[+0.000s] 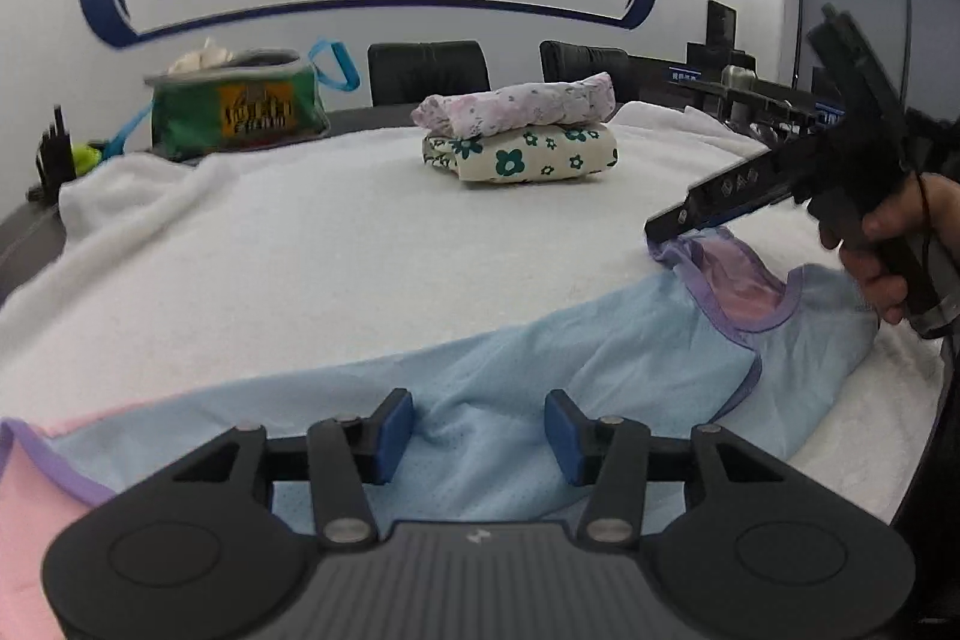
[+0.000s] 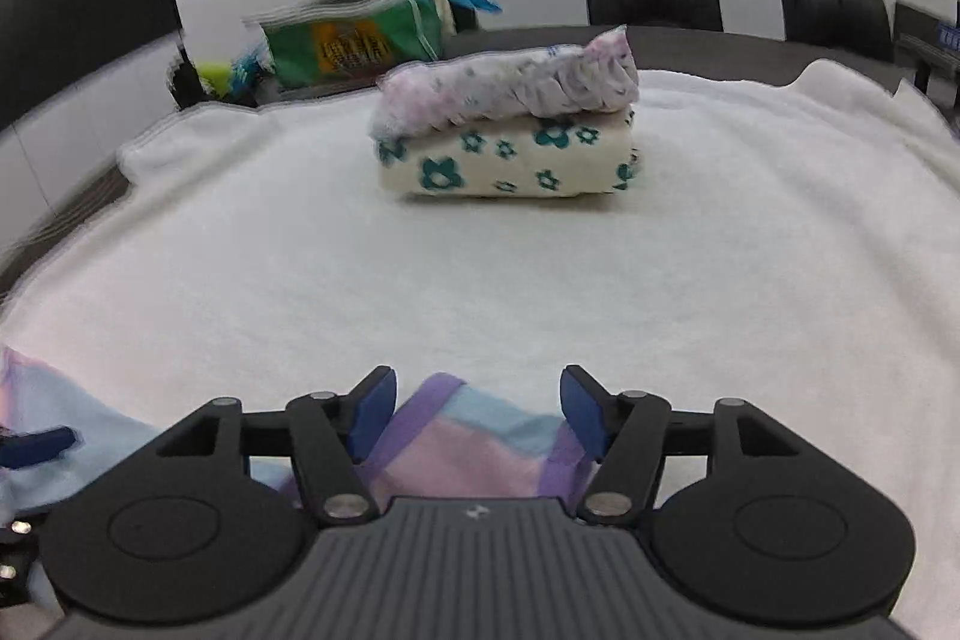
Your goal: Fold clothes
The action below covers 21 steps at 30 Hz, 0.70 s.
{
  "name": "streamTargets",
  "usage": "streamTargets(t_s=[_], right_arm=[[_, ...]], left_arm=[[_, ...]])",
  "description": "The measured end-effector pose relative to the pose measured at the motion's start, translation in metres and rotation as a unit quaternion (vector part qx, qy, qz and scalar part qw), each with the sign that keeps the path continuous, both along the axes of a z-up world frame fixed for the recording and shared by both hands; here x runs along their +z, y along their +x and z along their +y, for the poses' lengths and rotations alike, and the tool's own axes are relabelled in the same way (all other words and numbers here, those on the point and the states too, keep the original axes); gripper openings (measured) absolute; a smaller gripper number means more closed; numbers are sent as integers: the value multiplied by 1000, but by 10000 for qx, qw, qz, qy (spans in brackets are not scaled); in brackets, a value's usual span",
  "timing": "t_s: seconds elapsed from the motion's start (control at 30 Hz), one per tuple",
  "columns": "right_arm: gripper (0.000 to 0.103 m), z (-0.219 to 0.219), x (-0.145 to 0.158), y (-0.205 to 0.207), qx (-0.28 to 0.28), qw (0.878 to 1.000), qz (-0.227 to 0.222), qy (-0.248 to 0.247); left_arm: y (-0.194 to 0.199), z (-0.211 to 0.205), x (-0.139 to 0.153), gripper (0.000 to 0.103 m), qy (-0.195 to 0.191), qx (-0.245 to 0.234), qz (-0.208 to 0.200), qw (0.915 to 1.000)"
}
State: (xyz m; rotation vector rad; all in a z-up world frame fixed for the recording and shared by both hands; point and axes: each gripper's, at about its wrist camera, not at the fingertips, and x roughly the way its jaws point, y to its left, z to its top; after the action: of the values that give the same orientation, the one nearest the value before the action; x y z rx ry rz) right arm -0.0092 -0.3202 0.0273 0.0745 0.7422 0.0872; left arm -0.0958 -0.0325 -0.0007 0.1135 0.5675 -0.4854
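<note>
A light blue garment [image 1: 540, 370] with purple trim and pink panels lies spread on the white towel [image 1: 300, 250]. My left gripper [image 1: 480, 436] hovers open over its blue cloth, and neither pad presses on it. The right gripper [image 1: 660, 232], held by a hand [image 1: 876, 274], has its tip at the purple neckline [image 1: 720, 274]. In the right wrist view my right gripper [image 2: 479, 412] stands open, with the purple-trimmed neckline [image 2: 474, 436] lying between the parted pads.
Two folded garments are stacked mid-towel, a cream one with green flowers [image 1: 528, 157] under a lilac floral one [image 1: 516, 106]. A green bag [image 1: 240, 106] stands at the back left beside a black stand [image 1: 57, 154]. Black chairs [image 1: 426, 70] line the far edge.
</note>
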Motion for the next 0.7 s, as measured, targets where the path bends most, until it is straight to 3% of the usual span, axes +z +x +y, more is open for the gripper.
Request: streamTargets(t_s=[0.07,0.17,0.2,0.4,0.57,0.67,0.7], right_arm=[[59,9,-6,7,189,9994,159,-228],[24,22,-9,7,531,9967,184,-582],[5,25,-7,3,610,9960,104,-645],[4,8,19,-84,397,9899,-1227,-585],[4,-16,-4,-145,-507,9937,-994,-134],[6,-20,0,-154,-623,9925,-1050,61],[12,-19,4,-153,-596,9918,-1126,61]], left_arm=[[2,0,0,49,-33,34,63,10000],[1,-1,0,49,28,56,30,10000],[1,0,-1,49,13,58,37,10000],[1,3,-1,49,-68,44,67,9999],[1,3,0,50,-66,21,60,10000],[1,3,0,50,-99,29,69,9999],[1,3,0,50,-109,27,73,9999]])
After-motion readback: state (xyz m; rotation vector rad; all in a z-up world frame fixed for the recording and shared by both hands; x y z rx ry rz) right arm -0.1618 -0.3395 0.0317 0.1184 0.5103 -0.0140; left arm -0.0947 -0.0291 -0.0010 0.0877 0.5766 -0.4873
